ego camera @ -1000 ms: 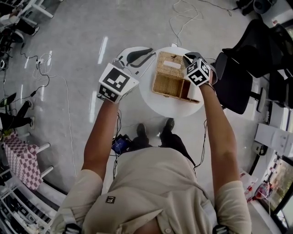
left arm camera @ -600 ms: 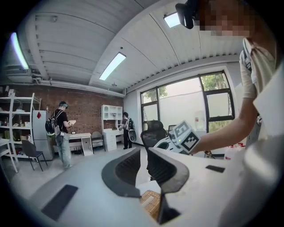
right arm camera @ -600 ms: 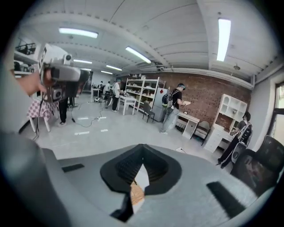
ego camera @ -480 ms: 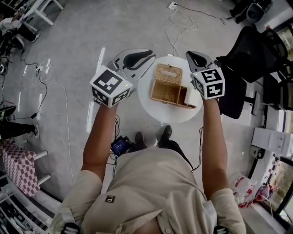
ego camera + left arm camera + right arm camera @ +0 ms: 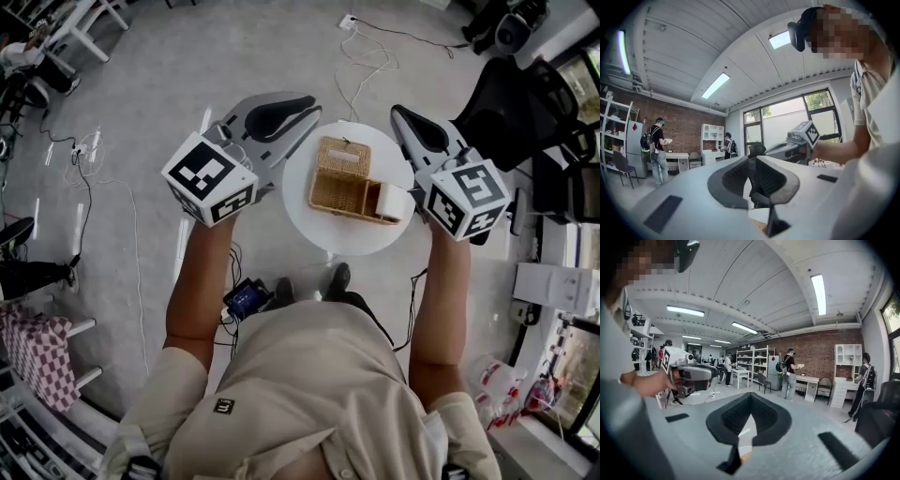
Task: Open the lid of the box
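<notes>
A woven wicker box (image 5: 339, 192) sits on a small round white table (image 5: 323, 234) straight below me. Its far half carries a white tag, and a white-lined part (image 5: 395, 201) stands at its right end. My left gripper (image 5: 305, 105) hangs high above the table's left edge, jaws shut and empty; its tips (image 5: 754, 161) meet in the left gripper view. My right gripper (image 5: 401, 114) is raised above the table's right edge, also shut on nothing, as its closed tips (image 5: 750, 401) show. Neither gripper touches the box.
A black office chair (image 5: 525, 103) stands right of the table. Cables (image 5: 366, 47) trail over the grey floor behind it. A small device (image 5: 246, 298) lies by my feet. People (image 5: 789, 369) stand at desks and shelves in the background.
Both grippers have risen towards the camera and spread apart. The right gripper has come away from the box's right end. The box has not moved.
</notes>
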`<state>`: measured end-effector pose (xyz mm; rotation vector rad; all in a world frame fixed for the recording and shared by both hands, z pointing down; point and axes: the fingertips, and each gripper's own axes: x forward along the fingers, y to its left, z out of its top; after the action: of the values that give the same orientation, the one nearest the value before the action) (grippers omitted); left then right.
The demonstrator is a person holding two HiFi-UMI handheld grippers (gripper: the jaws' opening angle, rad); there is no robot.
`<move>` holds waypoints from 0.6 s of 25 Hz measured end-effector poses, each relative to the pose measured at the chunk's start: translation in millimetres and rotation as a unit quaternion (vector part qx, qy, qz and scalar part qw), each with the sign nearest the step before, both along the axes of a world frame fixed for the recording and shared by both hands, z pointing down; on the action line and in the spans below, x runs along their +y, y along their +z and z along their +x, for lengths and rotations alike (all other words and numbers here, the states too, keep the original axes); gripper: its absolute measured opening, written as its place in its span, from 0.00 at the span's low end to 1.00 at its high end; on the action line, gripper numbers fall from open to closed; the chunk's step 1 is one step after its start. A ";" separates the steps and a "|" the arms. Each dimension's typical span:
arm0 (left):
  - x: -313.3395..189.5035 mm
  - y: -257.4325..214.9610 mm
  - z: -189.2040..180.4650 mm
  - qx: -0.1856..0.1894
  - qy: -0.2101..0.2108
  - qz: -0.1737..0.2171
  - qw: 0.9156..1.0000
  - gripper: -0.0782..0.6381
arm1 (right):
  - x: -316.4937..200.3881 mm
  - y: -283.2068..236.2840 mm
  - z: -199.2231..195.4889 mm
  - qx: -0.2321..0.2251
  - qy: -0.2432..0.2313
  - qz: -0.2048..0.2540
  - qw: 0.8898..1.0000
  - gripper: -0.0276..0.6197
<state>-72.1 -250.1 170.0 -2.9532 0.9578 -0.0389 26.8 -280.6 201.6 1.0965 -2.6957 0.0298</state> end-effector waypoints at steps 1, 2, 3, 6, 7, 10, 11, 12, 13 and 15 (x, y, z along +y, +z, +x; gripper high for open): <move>2.7 -5.7 -1.1 0.003 0.002 0.004 1.000 0.18 | 6.3 -7.2 -1.8 -0.004 -0.004 0.001 1.000 0.03; 5.3 -10.9 -1.7 0.006 0.004 0.008 1.000 0.18 | 11.8 -13.3 -3.2 -0.006 -0.007 0.001 1.000 0.03; 7.9 -15.7 -1.8 0.008 0.006 0.011 1.000 0.18 | 16.9 -18.5 -4.1 -0.006 -0.009 0.002 1.000 0.03; 17.6 -27.6 -0.8 0.013 0.015 0.018 1.000 0.18 | 30.2 -30.6 -5.9 -0.005 -0.012 0.005 1.000 0.03; 21.4 -30.6 -1.1 0.013 0.018 0.021 1.000 0.18 | 34.9 -34.0 -7.4 -0.002 -0.013 0.007 1.000 0.03; 34.3 -37.0 -4.8 0.011 0.022 0.027 0.999 0.18 | 49.7 -42.6 -13.0 0.005 -0.015 0.015 1.000 0.03; 38.5 -38.9 -6.4 0.011 0.023 0.029 0.999 0.18 | 54.1 -45.2 -14.8 0.008 -0.015 0.018 1.000 0.03; 42.3 -40.7 -8.1 0.012 0.024 0.030 0.999 0.18 | 58.1 -47.8 -16.6 0.010 -0.015 0.021 1.000 0.03; 45.5 -42.5 -9.9 0.013 0.025 0.032 0.999 0.18 | 61.5 -50.6 -18.3 0.011 -0.014 0.023 1.000 0.03; 50.9 -45.6 -13.1 0.013 0.027 0.035 0.999 0.18 | 67.0 -55.6 -20.9 0.013 -0.013 0.028 0.999 0.03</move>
<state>-85.2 -199.2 124.4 -2.9208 0.8648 0.0340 5.9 -213.6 146.0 1.0686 -2.7022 -0.0632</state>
